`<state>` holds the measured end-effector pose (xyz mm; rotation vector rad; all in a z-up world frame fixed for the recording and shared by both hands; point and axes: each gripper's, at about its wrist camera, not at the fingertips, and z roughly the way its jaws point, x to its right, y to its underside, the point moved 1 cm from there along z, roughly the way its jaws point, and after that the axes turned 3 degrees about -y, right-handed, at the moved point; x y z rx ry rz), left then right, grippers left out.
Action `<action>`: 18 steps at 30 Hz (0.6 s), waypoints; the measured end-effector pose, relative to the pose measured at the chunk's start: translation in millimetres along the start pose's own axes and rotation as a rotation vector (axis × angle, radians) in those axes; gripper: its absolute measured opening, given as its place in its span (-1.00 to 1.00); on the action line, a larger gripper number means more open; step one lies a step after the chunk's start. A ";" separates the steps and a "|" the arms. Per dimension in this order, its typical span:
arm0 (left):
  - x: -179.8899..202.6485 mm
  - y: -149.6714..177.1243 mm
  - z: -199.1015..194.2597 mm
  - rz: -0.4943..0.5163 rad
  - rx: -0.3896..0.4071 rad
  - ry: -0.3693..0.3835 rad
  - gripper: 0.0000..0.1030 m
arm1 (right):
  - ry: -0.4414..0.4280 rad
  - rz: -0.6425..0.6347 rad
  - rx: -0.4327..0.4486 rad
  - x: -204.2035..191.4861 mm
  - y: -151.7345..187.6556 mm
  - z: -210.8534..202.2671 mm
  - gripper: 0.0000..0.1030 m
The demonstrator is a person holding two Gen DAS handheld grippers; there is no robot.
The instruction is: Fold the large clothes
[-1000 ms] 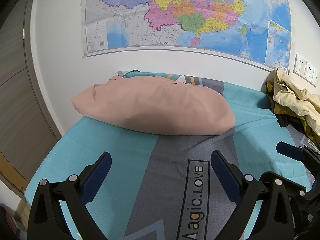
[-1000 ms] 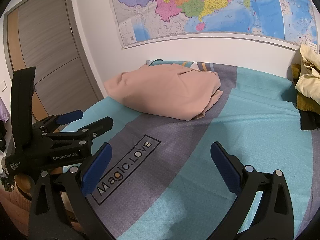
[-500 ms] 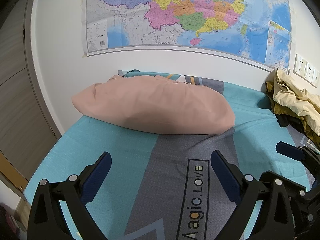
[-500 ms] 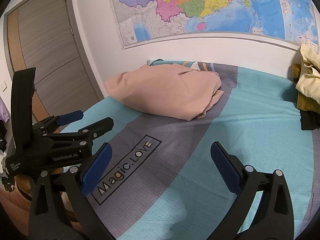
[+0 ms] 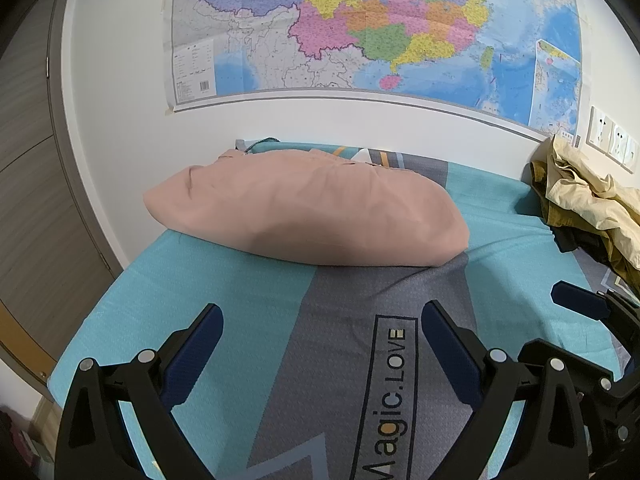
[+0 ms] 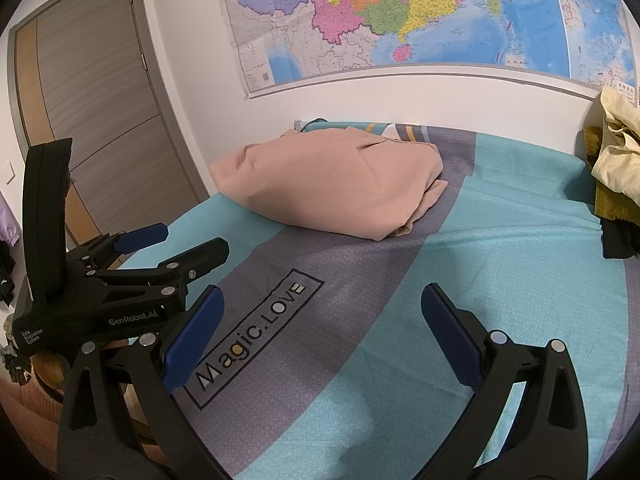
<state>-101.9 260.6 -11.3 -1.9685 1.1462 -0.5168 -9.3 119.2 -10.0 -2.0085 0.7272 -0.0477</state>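
Note:
A folded pink garment (image 5: 308, 216) lies at the far left of the bed, near the wall; it also shows in the right wrist view (image 6: 336, 184). My left gripper (image 5: 322, 320) is open and empty, held above the bed's near part, well short of the garment. My right gripper (image 6: 322, 308) is open and empty, also above the near part of the bed. The left gripper (image 6: 160, 248) shows at the left of the right wrist view. A pile of yellow and dark clothes (image 5: 588, 204) sits at the far right of the bed.
The bed (image 5: 248, 300) has a teal and grey sheet with "Magic.LOVE" printed on it. A large map (image 5: 360, 28) hangs on the wall behind. A grey door (image 6: 100, 120) stands left of the bed. Wall sockets (image 5: 612, 144) are at the right.

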 end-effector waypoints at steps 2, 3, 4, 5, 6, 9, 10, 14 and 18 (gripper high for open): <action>0.1 -0.6 0.9 -0.001 -0.002 0.002 0.86 | -0.005 0.000 0.000 0.3 0.0 0.0 0.89; 1.0 -0.5 0.8 -0.001 -0.003 0.004 0.86 | -0.002 0.000 -0.001 0.4 -0.1 0.4 0.89; 1.8 -0.4 1.3 0.000 -0.003 0.007 0.86 | 0.004 0.001 0.000 -0.6 0.3 0.2 0.89; 2.9 -0.4 1.9 -0.001 -0.004 0.008 0.86 | 0.005 0.002 0.000 -0.4 0.9 -0.2 0.89; 3.9 -0.3 2.7 -0.001 -0.007 0.012 0.86 | 0.007 0.005 0.002 -0.1 1.5 -1.2 0.89; 13.1 0.3 3.5 0.007 -0.009 0.050 0.86 | 0.019 0.026 0.012 5.2 5.3 -8.8 0.89; 20.0 0.1 4.2 0.015 -0.014 0.069 0.86 | 0.033 0.040 0.019 9.9 8.6 -14.7 0.89; 49.2 1.3 10.1 0.034 -0.053 0.126 0.86 | 0.111 0.100 0.039 35.1 21.8 -41.3 0.89; 99.0 5.6 15.9 0.094 -0.095 0.221 0.86 | 0.242 0.179 0.055 70.2 40.6 -77.3 0.89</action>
